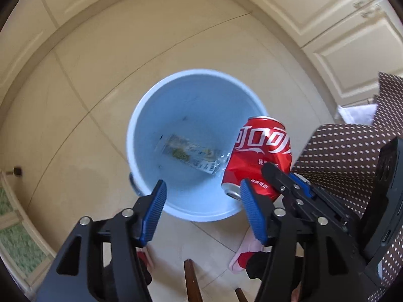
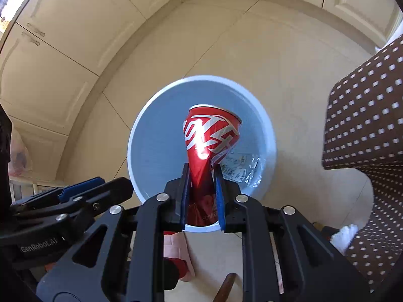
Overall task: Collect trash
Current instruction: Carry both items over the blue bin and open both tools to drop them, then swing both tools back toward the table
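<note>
Right gripper (image 2: 201, 196) clamping dented red can (image 2: 210, 136) over blue bin (image 2: 141, 151); left gripper (image 1: 204, 201) empty, agape; wrapper (image 1: 189, 154) inside blurred

The red can (image 2: 210, 136) is showing thin glossy metal, creased and dented, catching a bright glare along its side. The right gripper (image 2: 201, 188) is pressing ribbed blue rubbery pads (image 2: 218, 196) into it, set on matt black plastic arms with shiny metal bolts. The left gripper (image 1: 204, 211) is showing the same ridged blue pads (image 1: 253, 214) and dull black plastic. The pale blue bin (image 1: 151, 115) is looking like smooth, satin plastic. Inside it, a clear wrapper (image 1: 189, 154) is lying crinkled and glossy. The floor tiles (image 1: 88, 88) are gleaming softly, cream and smooth. The brown dotted cloth (image 2: 365, 130) is looking soft and matt.
</note>
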